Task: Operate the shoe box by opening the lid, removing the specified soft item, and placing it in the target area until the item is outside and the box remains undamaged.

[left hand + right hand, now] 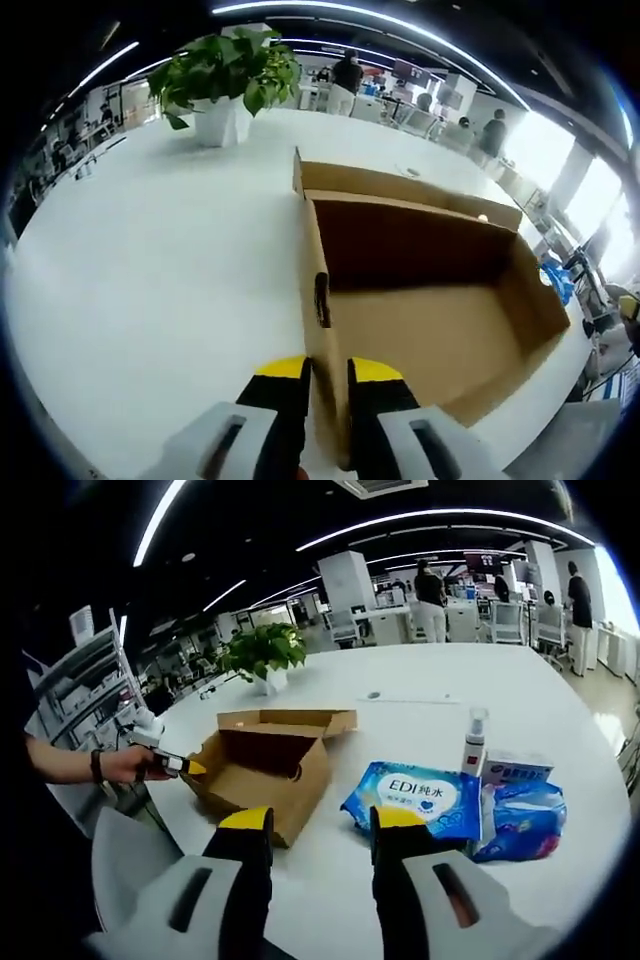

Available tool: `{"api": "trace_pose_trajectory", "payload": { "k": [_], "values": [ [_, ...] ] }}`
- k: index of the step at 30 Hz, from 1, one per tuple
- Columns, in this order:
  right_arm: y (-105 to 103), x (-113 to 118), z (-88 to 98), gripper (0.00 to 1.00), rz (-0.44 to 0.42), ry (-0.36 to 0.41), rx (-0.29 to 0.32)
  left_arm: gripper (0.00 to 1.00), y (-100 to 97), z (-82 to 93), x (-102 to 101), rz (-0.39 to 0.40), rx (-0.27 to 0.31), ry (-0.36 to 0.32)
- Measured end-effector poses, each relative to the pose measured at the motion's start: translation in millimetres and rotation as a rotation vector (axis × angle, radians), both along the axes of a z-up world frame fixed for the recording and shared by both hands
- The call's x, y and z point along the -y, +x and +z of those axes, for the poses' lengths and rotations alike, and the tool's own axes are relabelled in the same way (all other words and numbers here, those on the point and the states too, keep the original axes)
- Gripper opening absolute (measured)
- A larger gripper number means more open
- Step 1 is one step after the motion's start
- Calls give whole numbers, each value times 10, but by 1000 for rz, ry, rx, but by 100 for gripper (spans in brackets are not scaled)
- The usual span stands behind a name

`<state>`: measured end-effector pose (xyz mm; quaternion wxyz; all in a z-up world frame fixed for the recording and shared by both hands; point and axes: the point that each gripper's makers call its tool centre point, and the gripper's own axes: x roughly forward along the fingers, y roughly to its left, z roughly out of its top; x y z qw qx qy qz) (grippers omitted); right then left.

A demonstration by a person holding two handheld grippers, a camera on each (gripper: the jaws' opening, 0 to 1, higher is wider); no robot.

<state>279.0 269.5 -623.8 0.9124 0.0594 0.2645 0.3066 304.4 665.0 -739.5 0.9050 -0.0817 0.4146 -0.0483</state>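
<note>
Cardboard shoe box wall sits pinched in the left claw; right claw gapes above a glossy wipes pack.

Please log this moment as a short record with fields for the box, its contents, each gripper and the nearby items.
box: cardboard shoe box, lid open, on the white table
contents: none visible inside
left gripper: jaws shut on the box's near wall
right gripper: jaws open, holding nothing, above the table
soft item: blue wet-wipes pack on the table beside the box
nearby: spray bottle, potted plant
</note>
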Motion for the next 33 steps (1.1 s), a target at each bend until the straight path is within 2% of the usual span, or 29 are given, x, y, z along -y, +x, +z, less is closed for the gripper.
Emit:
{"api": "trace_pose_trajectory", "payload": {
  "k": [5,18,28,33],
  "values": [
    [-27,-26,-41,35,8,-1,-10,8,-48,7,-15,-1,-1,18],
    [-23,-59,-86,34,15,-4,-24,7,-170,11,-11,-6,-11,23],
    [156,-246,-163,32,38,-9,-33,7,-339,6,-4,-17,-21,27],
    [264,-389,-283,32,78,-39,-47,7,-393,-3,17,-12,-22,6]
  ]
}}
